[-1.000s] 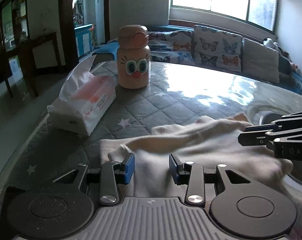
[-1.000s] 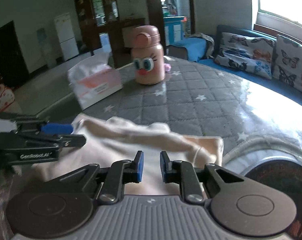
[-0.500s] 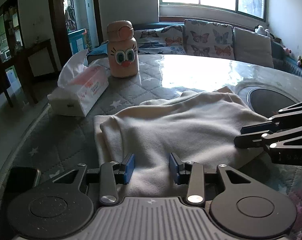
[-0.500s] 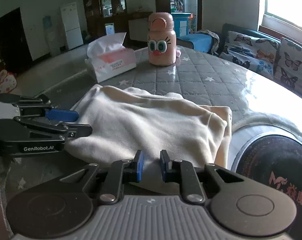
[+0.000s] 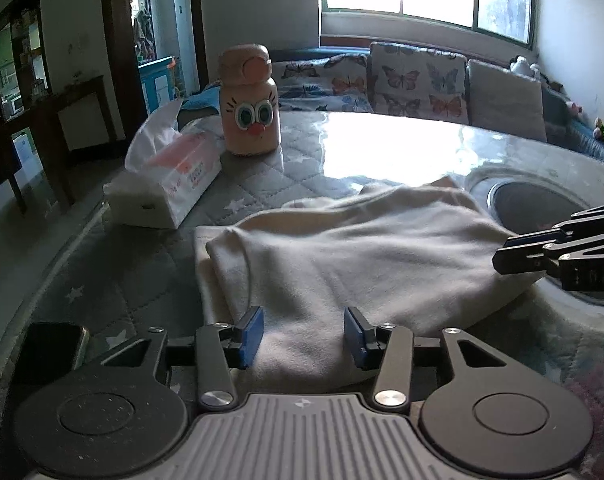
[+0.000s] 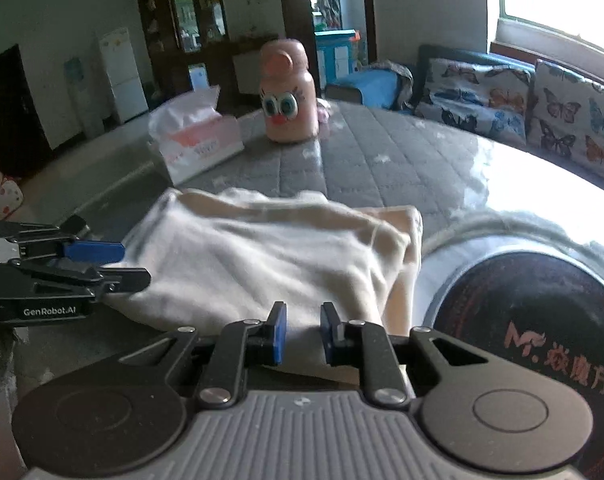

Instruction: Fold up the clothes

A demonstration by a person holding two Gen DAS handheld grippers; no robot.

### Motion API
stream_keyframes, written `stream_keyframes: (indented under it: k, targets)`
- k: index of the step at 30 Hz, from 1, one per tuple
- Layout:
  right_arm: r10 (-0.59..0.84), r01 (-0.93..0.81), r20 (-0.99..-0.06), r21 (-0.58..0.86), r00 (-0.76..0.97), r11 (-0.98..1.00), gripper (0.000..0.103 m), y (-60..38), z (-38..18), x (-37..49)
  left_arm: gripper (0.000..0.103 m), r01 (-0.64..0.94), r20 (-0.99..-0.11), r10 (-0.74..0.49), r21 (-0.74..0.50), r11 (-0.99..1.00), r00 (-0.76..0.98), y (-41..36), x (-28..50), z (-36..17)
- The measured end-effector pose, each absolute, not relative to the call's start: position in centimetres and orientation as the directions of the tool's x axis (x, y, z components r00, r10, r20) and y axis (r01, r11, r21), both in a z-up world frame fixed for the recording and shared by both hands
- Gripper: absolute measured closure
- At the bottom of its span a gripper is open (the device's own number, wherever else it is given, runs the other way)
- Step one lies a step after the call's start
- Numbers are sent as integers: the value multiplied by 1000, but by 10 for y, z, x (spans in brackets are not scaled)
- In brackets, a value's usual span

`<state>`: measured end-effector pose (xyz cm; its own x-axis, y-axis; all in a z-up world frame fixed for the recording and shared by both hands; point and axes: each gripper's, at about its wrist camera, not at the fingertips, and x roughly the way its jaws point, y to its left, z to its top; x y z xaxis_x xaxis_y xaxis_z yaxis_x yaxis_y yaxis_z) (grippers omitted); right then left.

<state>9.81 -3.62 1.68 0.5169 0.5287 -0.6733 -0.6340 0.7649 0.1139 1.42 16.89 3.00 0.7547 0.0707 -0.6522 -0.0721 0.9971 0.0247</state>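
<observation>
You hold the left gripper [image 5: 302, 334] and the right gripper [image 6: 302, 332] side by side at the near edge of the cream garment [image 5: 342, 256], probably so each one can work on its own side; the left jaws stand wide and hold nothing, the right jaws narrow, also gripping nothing. The garment lies on the quilted table [image 5: 262, 184], already doubled into a soft, thick bundle with rounded, slightly uneven edges, near the tissue box [image 5: 170, 184] and the face bottle [image 5: 249, 100].
</observation>
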Motion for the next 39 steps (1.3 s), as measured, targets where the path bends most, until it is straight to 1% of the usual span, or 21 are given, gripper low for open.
stream_keyframes:
  k: [5,7,9,10,11,12,14,16,18,22,23,26,28,30,32,34,36,39]
  targets:
    - [504,-621,-699,110,507,776,85,-37,7,102,50,-80,-670,82,33,996,738,170,12,22]
    - [515,-620,-686,118,514,776,82,-37,12,99,46,-85,-670,79,24,996,738,172,10,22]
    - [530,-632,-674,120,514,766,73,-33,16,95,39,-89,-665,77,16,996,743,173,7,24]
    - [539,-643,-670,118,510,757,71,-28,17,93,37,-90,-662,77,15,996,746,174,6,25]
    - [547,-654,-667,117,506,748,67,-22,18,91,31,-91,-660,80,17,996,747,174,5,25]
    - [555,-665,-663,115,502,738,66,-17,19,89,27,-93,-660,84,21,995,747,174,4,25]
    - [571,-686,-656,111,493,719,65,-7,21,84,25,-99,-659,92,26,995,747,175,2,25]
    - [577,-701,-656,101,486,706,63,5,19,80,20,-106,-657,98,28,994,747,176,-1,26]
    - [572,-712,-661,80,485,697,62,14,15,77,14,-113,-655,105,31,993,749,177,-3,26]
    - [539,-724,-686,25,489,689,60,29,2,70,9,-127,-650,120,37,991,751,179,-8,27]
    - [538,-725,-684,18,493,688,59,29,1,69,7,-130,-649,124,38,991,751,180,-10,27]
    - [557,-725,-666,34,496,687,48,23,10,65,1,-141,-645,135,43,989,752,182,-13,28]
    - [562,-722,-653,34,507,691,41,16,16,62,0,-142,-643,136,43,989,753,181,-15,28]
    - [566,-717,-645,39,513,696,28,8,22,61,0,-141,-643,137,45,989,754,179,-16,29]
    - [569,-709,-635,47,522,703,19,-1,26,58,0,-138,-644,133,43,990,753,177,-18,28]
    - [571,-700,-624,53,533,712,16,-10,29,54,0,-135,-645,128,40,990,754,174,-20,28]
    - [572,-693,-617,59,540,718,9,-18,32,50,0,-131,-645,123,36,991,754,171,-23,27]
    - [569,-682,-604,56,558,729,4,-28,34,44,0,-126,-643,111,23,992,758,167,-27,27]
